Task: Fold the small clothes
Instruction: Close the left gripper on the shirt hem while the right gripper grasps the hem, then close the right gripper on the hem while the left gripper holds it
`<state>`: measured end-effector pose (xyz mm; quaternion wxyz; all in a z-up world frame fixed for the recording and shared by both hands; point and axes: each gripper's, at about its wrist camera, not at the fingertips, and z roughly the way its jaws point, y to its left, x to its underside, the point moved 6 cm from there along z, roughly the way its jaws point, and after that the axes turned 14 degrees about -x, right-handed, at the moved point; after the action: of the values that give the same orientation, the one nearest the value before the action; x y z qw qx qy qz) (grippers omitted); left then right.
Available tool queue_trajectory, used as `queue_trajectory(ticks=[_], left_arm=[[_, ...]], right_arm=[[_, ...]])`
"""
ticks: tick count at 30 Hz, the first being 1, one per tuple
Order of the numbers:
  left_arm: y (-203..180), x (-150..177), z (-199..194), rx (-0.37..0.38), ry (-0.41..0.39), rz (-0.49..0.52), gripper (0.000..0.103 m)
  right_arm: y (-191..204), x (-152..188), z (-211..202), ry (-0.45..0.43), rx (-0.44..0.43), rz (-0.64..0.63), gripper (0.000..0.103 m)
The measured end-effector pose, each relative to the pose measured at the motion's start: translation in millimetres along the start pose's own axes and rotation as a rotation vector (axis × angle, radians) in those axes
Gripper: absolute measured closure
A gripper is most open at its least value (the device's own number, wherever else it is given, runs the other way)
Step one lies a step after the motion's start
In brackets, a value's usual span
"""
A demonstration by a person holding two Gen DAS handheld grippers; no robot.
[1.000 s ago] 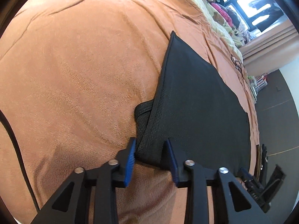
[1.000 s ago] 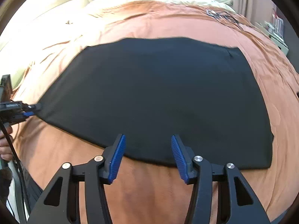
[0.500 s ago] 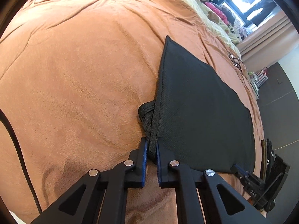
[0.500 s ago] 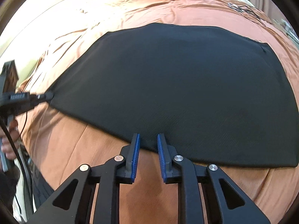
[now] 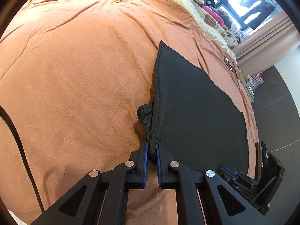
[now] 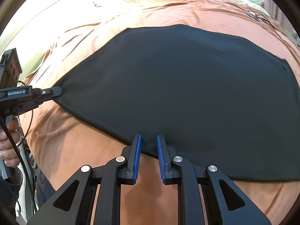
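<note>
Big orange blanket (image 5: 78, 86) covers the whole bed, and the black garment (image 6: 187, 86) is spread flat on top of it, near the front edge. The left gripper (image 5: 152, 150) is clenched tight on the bunched hem at the garment's corner. The right gripper (image 6: 148, 144) has just been closing on the near edge, with the cloth pinched between its blue pads (image 6: 136, 157).

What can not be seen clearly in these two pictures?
- Right wrist view: whether the right gripper pinches the black garment; dark cloth hides the contact.
- Left wrist view: garment's near corner, covered by left gripper.
- Left wrist view: small items on the orange blanket, too small.
</note>
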<state>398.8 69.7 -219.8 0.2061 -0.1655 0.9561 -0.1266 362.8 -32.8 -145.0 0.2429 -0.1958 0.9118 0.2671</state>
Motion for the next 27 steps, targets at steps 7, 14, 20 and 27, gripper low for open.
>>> queue_trajectory(ticks=[7,14,20,27], left_arm=[[6,-1,2,0.028,0.021,-0.019,0.095],[12,-2,6,0.047,0.036,-0.033,0.095],[15,-1,9,0.051,0.042,-0.041,0.095],[14,-1,10,0.043,0.042,-0.035,0.095]], right_arm=[[33,-15,38,0.037,-0.052,-0.050,0.089],[33,-22,47,0.037,-0.059,-0.049,0.089],[0,-14,24,0.020,0.008,-0.033,0.089],[-48,5,-14,-0.004,0.063,0.031,0.089]])
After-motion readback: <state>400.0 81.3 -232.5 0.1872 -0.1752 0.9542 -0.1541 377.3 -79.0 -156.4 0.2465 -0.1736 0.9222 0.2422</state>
